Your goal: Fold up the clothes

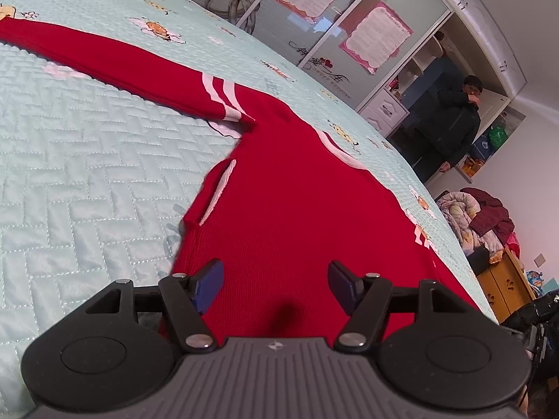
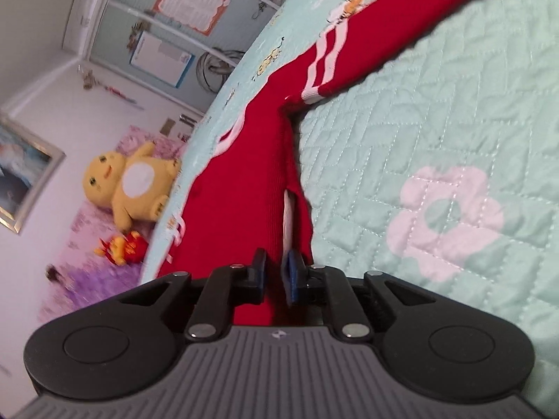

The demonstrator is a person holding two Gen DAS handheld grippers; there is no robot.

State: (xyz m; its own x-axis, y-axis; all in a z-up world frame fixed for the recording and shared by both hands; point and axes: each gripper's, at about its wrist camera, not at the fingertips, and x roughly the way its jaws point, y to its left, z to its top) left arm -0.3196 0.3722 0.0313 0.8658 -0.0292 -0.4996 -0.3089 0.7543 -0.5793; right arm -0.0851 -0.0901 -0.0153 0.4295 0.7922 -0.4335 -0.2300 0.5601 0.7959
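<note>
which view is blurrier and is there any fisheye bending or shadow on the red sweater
Right wrist view: blurrier, with the yellow plush toy and the room's left side smeared. Left wrist view: sharp; the bed's far edge bows into a curve and the corners go dark. A soft shadow lies on the red sweater just ahead of the left hand-held gripper, between its spread fingers.

A home bedroom: quilted bedspread [image 1: 87,174], wardrobe [image 1: 349,35], plush toy [image 2: 129,185].
</note>
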